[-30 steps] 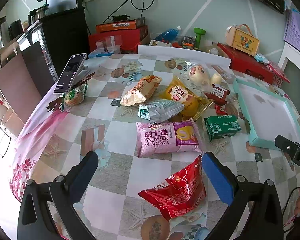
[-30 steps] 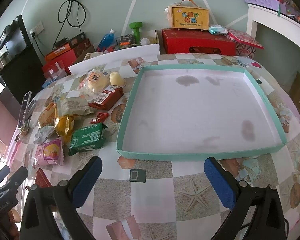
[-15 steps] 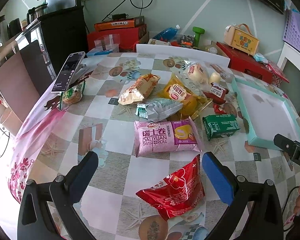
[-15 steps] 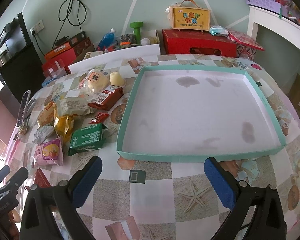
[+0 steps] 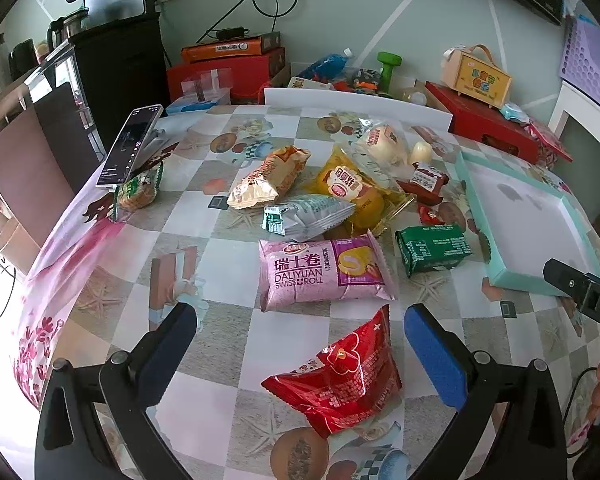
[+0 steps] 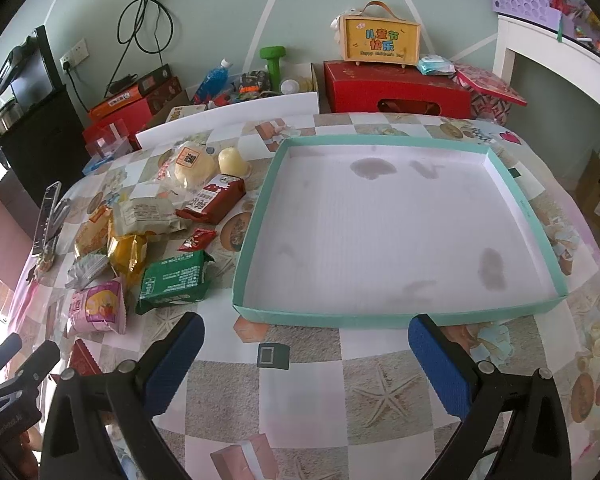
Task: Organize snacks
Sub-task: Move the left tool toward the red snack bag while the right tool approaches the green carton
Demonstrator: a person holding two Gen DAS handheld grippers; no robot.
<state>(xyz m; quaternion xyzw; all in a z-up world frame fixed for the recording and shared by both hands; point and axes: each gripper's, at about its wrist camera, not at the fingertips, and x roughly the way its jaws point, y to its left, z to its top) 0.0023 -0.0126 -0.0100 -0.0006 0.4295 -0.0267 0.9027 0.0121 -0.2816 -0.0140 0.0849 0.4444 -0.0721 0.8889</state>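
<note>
Snacks lie scattered over a checked table in the left wrist view. The left gripper hangs above the near edge with its blue fingers spread wide and nothing between them. Below the gap sits a red bag, not touched by either finger. Just beyond it lies a pink roll pack, and to that pack's right a green pack. Farther back a silver packet rests against a yellow bag, with a tan bag to their left and a bun behind. A dark red packet lies near the teal tray, which sits at the right side of the table with none of the snacks inside it. A phone stands tilted at the left edge. Part of the right gripper shows at the far right.

From the right wrist view, the right gripper is likewise wide open and holds nothing, poised over bare table just before the tray's near wall. The tray's white floor carries only a few dark stains. All snacks sit left of it: green pack nearest, pink roll pack farther left, yellow bag, dark red packet, bun. The left gripper's body appears at the lower left; its fingers are out of sight here.
</note>
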